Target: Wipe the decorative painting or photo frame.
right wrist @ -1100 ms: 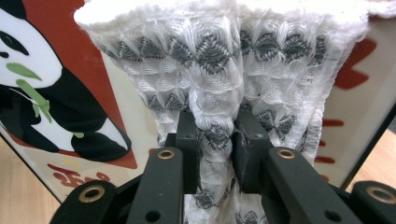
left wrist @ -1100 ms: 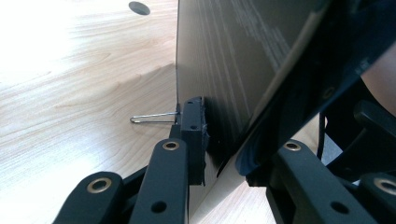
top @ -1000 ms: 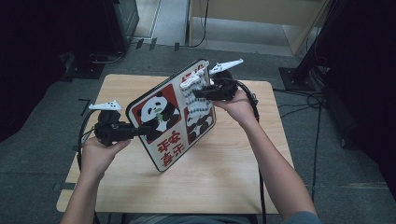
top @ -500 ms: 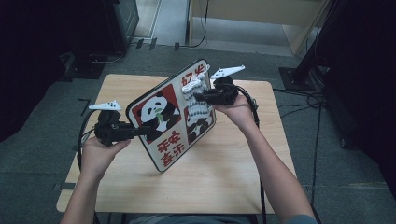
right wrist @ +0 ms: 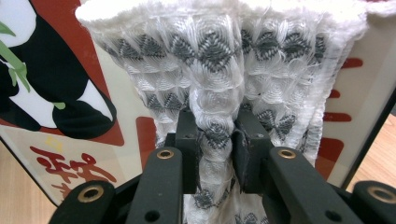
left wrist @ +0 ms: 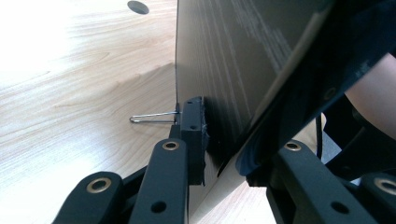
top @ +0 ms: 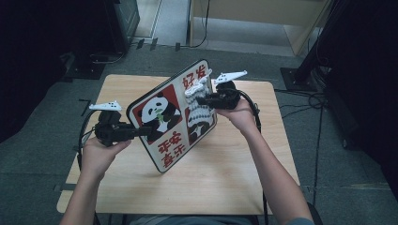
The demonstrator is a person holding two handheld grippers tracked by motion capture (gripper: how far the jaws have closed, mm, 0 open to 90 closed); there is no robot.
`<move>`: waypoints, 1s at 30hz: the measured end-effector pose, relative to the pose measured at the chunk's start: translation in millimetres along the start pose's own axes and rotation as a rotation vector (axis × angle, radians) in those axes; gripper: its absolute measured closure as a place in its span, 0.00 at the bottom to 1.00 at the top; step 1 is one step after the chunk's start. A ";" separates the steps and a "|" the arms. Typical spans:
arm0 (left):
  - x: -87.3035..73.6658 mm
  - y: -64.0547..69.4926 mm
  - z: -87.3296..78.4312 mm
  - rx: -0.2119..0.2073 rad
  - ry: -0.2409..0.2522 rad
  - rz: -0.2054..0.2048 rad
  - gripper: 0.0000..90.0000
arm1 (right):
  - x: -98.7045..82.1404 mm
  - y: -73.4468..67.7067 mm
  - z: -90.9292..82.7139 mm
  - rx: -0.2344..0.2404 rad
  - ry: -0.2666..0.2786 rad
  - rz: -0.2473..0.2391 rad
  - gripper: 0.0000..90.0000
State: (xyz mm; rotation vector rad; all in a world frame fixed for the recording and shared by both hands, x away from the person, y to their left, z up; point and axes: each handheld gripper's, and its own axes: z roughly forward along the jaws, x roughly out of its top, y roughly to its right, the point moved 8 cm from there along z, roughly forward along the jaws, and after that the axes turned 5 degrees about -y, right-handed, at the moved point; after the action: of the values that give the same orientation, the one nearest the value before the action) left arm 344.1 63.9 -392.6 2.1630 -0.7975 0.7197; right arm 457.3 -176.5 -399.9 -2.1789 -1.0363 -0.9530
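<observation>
Wiping step: left gripper (top: 143,131) fingers clench panda sign (top: 164,126) at its 9 o'clock edge; right gripper (top: 201,99) fingers grasp knitted cloth (right wrist: 219,70) against sign face. Next: drag cloth across, probably toward 6 o'clock.

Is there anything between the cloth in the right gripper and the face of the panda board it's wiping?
Nothing visible. The right gripper is shut on the bunched cloth, which lies directly against the panda board. The left gripper clamps the board's edge, away from the cloth.
</observation>
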 end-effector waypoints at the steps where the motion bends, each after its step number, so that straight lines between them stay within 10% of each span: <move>1: 0.0 0.1 0.0 0.000 0.000 0.000 0.83 | -0.8 0.3 0.2 0.001 0.002 0.003 0.84; 30: -0.4 0.2 0.4 -0.007 0.009 -0.001 0.83 | -32.5 4.5 13.7 -0.002 -0.037 0.018 0.83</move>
State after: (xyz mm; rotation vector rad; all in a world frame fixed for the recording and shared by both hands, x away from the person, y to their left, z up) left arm 343.8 63.6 -393.0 2.1529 -0.7935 0.7245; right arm 451.2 -183.3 -434.2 -2.2109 -1.0319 -0.9097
